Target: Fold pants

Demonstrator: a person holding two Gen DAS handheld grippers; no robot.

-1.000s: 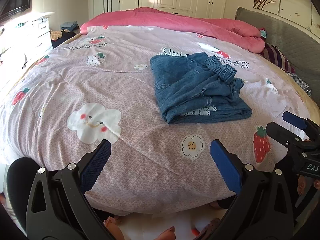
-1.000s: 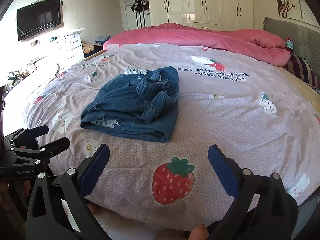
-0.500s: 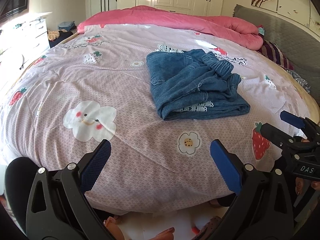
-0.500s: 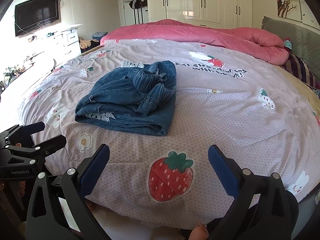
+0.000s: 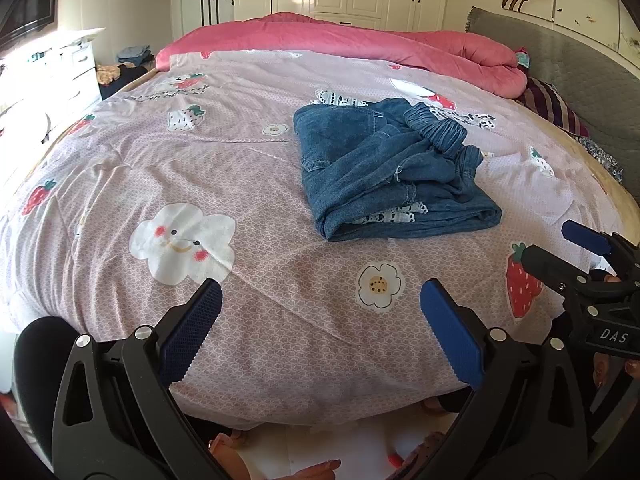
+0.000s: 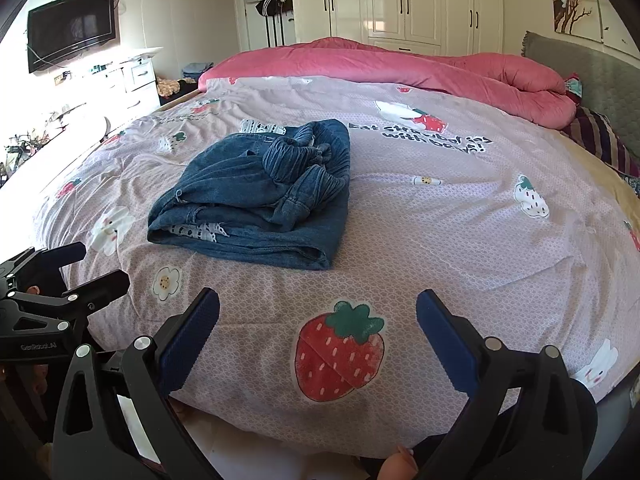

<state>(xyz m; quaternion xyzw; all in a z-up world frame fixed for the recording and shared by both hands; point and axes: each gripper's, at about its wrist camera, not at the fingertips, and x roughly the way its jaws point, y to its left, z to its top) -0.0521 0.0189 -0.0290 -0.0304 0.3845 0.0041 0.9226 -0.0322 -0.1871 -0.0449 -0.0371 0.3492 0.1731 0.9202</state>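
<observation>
Blue denim pants lie in a loosely folded bundle on the pink patterned bedspread, with the elastic waistband bunched on top and white lace trim showing at the near edge. They also show in the right wrist view. My left gripper is open and empty, above the near edge of the bed, well short of the pants. My right gripper is open and empty, above a strawberry print, to the right of the pants. Each gripper shows at the side of the other's view.
A pink duvet is rolled along the far side of the bed. A grey headboard and striped pillow are at right. White drawers and a wall TV stand at left; wardrobes behind.
Both grippers have drawn back slightly and tilted, so the pants sit a little lower and nearer in both views. The pants have not moved. Both grippers stay open.
</observation>
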